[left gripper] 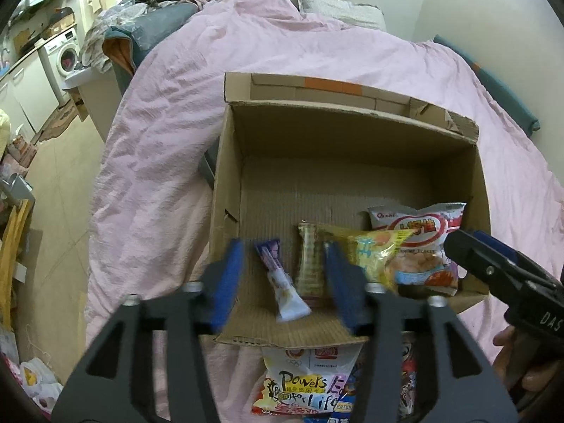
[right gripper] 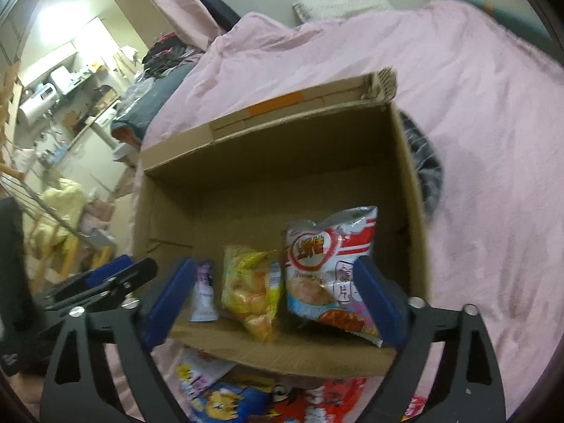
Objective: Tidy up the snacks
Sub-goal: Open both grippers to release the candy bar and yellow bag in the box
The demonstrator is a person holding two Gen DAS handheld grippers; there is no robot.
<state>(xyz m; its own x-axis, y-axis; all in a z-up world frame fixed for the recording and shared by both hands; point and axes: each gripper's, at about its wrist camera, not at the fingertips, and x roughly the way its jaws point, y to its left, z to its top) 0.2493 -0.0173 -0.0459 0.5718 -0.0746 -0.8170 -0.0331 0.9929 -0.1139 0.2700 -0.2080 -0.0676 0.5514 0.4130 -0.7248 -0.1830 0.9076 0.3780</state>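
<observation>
Lying in corrugated cardboard box: crinkly foil snack bags, slim wrapped bar.

A rumpled pink duvet covers the bed; a washing machine stands beyond, beside white cabinets, beige floor below

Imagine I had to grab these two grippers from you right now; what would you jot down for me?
Left gripper: open, empty, over the near edge of the cardboard box.
Right gripper: open, empty, at the same edge.
In the box: small purple-and-white packet, yellow snack bag, red-and-white chip bag.
Left to do: several packets, including the Powers bag, lie on the pink bedcover in front of the box; they likely go in next.
</observation>
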